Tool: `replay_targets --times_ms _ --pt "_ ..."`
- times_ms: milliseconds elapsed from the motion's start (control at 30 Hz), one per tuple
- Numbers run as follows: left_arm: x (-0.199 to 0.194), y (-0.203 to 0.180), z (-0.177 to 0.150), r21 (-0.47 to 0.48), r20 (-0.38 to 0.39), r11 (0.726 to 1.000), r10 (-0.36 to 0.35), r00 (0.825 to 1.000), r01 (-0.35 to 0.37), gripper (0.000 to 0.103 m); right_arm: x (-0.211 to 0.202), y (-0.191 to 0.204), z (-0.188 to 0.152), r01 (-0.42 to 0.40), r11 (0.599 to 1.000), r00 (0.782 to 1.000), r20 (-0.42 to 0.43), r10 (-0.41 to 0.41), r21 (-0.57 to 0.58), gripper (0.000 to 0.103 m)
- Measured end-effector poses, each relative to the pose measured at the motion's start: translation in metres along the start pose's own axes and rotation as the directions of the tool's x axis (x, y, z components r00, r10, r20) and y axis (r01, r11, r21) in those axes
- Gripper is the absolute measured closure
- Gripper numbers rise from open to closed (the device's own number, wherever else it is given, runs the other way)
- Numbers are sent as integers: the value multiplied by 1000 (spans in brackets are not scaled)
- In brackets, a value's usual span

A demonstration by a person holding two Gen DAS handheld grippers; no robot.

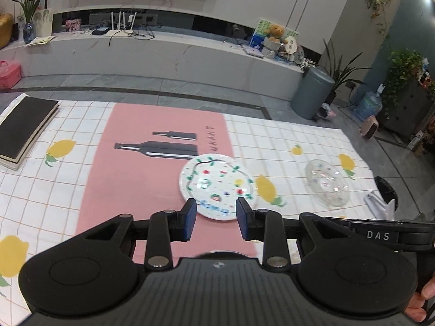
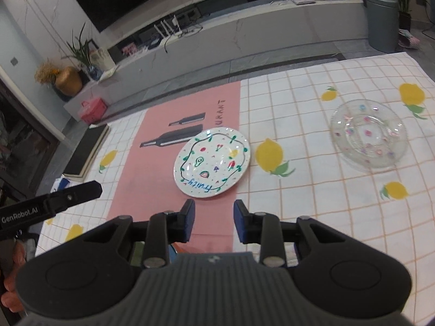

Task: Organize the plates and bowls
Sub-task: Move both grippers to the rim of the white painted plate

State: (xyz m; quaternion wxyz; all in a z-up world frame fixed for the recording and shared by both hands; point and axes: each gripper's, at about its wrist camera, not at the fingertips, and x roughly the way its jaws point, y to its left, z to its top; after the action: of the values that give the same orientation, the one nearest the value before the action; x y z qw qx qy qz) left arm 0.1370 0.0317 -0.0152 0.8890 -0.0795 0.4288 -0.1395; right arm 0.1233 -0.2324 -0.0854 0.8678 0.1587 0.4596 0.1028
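A white plate [image 1: 217,187] painted with fruit and the word "Fruity" lies on the pink placemat [image 1: 152,168], partly over its right edge. It also shows in the right wrist view [image 2: 212,161]. A clear glass bowl [image 1: 327,182] with small coloured dots sits to its right on the lemon-print cloth; it also shows in the right wrist view [image 2: 369,136]. My left gripper [image 1: 216,218] is open and empty, just before the plate's near rim. My right gripper [image 2: 214,220] is open and empty, a little short of the plate.
A black book [image 1: 23,130] lies at the table's far left. The placemat also shows in the right wrist view [image 2: 174,168]. Beyond the table are floor, a long TV bench and a grey bin [image 1: 311,92]. The left gripper's body [image 2: 49,203] shows at the right wrist view's left edge.
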Motion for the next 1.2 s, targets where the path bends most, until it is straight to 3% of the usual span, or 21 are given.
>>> replay_targets --times_ms 333,667,933,1200 --pt "54 50 19 12 -77 1000 -9 997 10 67 62 -6 23 66 998 995 -74 -67 -12 70" --pt "122 72 27 13 -124 996 -83 989 85 63 124 -38 44 93 990 987 -137 -78 107 70" --pt "164 86 22 -59 -149 989 -145 978 137 62 152 -63 52 100 977 989 -128 -76 191 77" --pt "182 92 19 -94 -150 982 -179 972 166 62 167 -68 59 59 975 993 -108 -36 217 85"
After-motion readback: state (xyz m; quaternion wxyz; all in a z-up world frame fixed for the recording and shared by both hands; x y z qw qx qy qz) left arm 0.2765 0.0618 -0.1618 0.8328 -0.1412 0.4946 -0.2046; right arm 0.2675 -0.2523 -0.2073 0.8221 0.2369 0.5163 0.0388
